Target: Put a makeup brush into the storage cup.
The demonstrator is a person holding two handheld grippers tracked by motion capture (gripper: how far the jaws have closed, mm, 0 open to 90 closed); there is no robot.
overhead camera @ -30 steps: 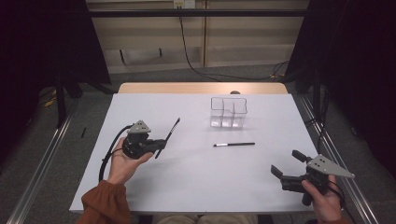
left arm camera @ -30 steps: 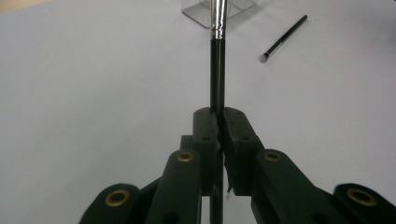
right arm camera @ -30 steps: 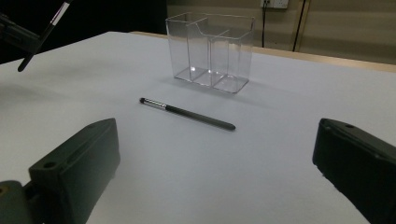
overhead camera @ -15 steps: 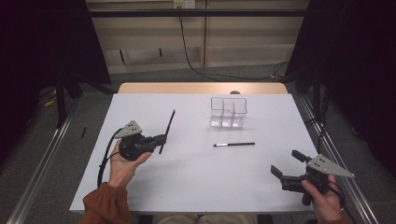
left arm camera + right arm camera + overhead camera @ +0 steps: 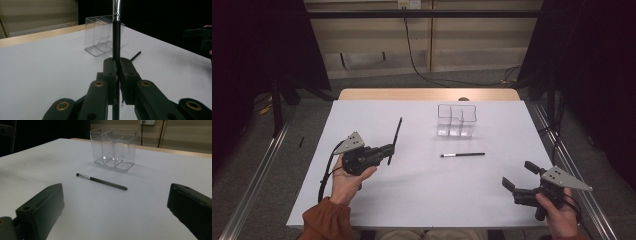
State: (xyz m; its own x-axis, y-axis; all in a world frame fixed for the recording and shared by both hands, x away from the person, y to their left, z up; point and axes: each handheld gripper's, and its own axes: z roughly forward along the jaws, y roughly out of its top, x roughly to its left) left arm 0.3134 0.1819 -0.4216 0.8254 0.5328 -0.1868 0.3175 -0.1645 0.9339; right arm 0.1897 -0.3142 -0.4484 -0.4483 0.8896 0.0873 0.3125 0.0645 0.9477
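High view: left gripper (image 5: 388, 150) is seen left of centre, jaws clamped on a brush (image 5: 395, 136). The brush is held near its lower end, long axis running up-frame with a slight lean to the right, tip aimed toward the upper middle. The organiser (image 5: 456, 120), a clear box with compartments, is placed above centre, up and to the right of the brush tip, well apart from it. A second brush (image 5: 463, 155) is laid flat on the table (image 5: 362, 210) just below the organiser, long axis left to right, pale end at left. Right gripper (image 5: 518, 176) is parked lower right, jaws wide apart, nothing between them.

Left gripper view: jaws are pressed together on the brush handle (image 5: 116, 37), which rises straight up the middle of the frame, metal ferrule at the top edge. The organiser (image 5: 100, 35) is seen directly behind the handle, so the gripper is pointed at it. The second brush (image 5: 135, 56) is seen to the right, beyond the jaws.

Right gripper view: jaws are spread to both lower corners, empty. The second brush (image 5: 101, 181) is laid dead ahead between them, crosswise, ferrule at left. The organiser (image 5: 113, 147) stands just behind it.

Judgement: the held brush is probably bound for the organiser; the move turns on bringing it upright over a compartment. The loose brush is nearer the right gripper.
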